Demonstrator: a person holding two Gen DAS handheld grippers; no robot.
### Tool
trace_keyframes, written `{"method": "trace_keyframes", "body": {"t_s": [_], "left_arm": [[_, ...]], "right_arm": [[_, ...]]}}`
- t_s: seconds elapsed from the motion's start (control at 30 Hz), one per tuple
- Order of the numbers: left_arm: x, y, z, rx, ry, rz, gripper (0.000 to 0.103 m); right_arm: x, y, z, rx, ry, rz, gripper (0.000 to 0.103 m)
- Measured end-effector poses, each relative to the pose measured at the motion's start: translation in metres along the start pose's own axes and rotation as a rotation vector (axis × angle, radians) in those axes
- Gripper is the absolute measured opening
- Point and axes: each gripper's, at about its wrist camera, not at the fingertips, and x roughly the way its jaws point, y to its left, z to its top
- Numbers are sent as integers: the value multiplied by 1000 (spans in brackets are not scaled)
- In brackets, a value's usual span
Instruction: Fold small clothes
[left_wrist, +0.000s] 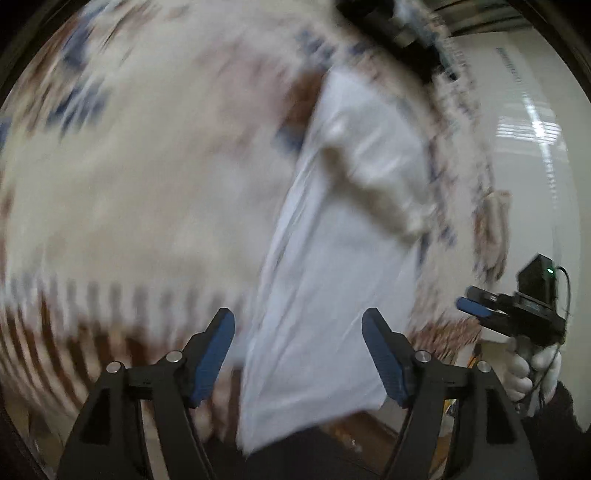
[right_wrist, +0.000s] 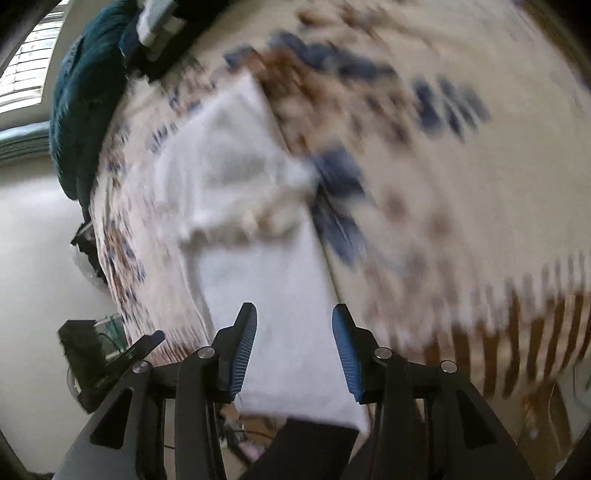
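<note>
Risk entry: white garment (left_wrist: 332, 258) lies long on patterned cloth (left_wrist: 129, 166) covering desk, near edge overhanging; could slip off if either tongs drags it. Left tongs (left_wrist: 298, 356) spread wide, empty, above its near end; right tongs (right_wrist: 294, 349) likewise apart, holding nothing. Motion blur heavy: garment type, folds, seams unreadable. Dark teal fabric (right_wrist: 79, 110) at far side, unidentified.

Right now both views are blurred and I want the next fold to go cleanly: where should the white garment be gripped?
Probably its near hem, the straight edge closest to both open grippers. The white garment lies flat and long on the patterned cloth, narrow end toward you. Bring the right gripper in low from the near side; left gripper likewise.
</note>
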Motion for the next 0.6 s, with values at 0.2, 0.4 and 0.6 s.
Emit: {"method": "trace_keyframes", "body": {"t_s": [0.2,0.4,0.6], "left_arm": [[43,34,-63,-68,116,10,69],[74,29,-97,-57,165,17,69],[76,8,-106,-30,100,62,36]], "right_arm": [[49,-56,-78,65,128,8,45],[99,-88,-115,108,238,33,45],[134,-100,-127,200,294,137,46]]}}
